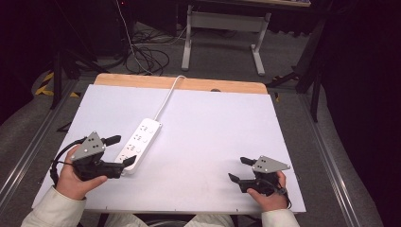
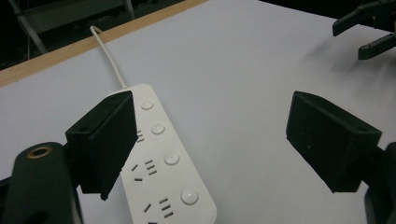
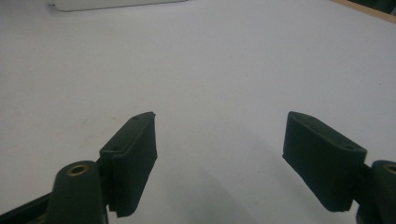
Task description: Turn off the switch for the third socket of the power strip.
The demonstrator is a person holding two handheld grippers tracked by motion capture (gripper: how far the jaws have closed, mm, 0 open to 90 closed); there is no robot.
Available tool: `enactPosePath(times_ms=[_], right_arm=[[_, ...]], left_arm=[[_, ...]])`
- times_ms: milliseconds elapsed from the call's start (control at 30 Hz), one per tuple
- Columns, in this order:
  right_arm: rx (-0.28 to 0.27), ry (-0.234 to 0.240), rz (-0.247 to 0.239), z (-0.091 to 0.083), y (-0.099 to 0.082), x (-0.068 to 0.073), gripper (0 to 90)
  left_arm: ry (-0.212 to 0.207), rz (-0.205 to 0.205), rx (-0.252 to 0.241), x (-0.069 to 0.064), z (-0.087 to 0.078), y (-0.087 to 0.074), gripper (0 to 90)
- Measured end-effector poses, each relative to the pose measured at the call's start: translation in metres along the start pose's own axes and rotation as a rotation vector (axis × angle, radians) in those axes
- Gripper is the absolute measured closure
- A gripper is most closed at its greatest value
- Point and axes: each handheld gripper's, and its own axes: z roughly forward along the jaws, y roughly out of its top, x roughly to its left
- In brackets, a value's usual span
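**Q:** Where is the power strip [image 1: 139, 145], and how do your grippers stand to it?

**A:** It lies flat on the white table [image 1: 203, 137], its cord [image 1: 166, 96] running off the table's far edge. Your left gripper [image 1: 121, 150] hovers at the strip's near end, jaws apart, one jaw over the sockets. Your right gripper [image 1: 238, 169] sits well away from the strip toward the table's near right corner, jaws also apart and holding nothing.

**Q:** What could go wrong from here?

**A:** The strip probably slides easily on the smooth top. If you close on its end off-centre, it may pivot or skid. The cord may drag and resist any pull toward you.

**Q:** Is anything in the way?

**A:** No. The surface between the strip and your right gripper is bare. Beyond the strip, a desk frame [image 1: 224, 28] and loose floor cables [image 1: 149, 56] stand off the table.
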Motion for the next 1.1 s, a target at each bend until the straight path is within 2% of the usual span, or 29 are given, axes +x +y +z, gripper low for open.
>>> enactPosePath(times_ms=[100, 333, 567, 700, 900, 1067, 1100], right_arm=[[0.0, 0.002, 0.001, 0.0, 0.0, 0.0, 26.1], [-0.004, 0.01, 0.004, 0.0, 0.0, 0.0, 26.1], [-0.002, 0.01, -0.003, 0.0, 0.0, 0.001, 25.5], [-0.003, 0.012, -0.004, 0.0, 0.0, 0.001, 25.3], [-0.002, 0.013, -0.006, 0.0, 0.0, 0.001, 25.2], [-0.002, 0.015, -0.007, 0.0, 0.0, 0.001, 25.2], [-0.003, 0.016, -0.007, 0.0, 0.0, 0.001, 24.9]], left_arm=[[0.007, 0.001, -0.013, 0.002, -0.004, -0.006, 16.8], [0.009, -0.053, -0.021, 0.007, -0.01, -0.024, 16.1], [0.026, -0.076, -0.012, 0.014, -0.015, -0.039, 16.1], [0.076, -0.032, 0.036, 0.015, -0.015, -0.047, 16.0], [0.059, -0.046, 0.052, 0.018, -0.015, -0.058, 15.1], [0.013, -0.097, 0.045, 0.021, -0.015, -0.068, 15.1], [0.011, -0.096, 0.043, 0.022, -0.015, -0.07, 15.2]])
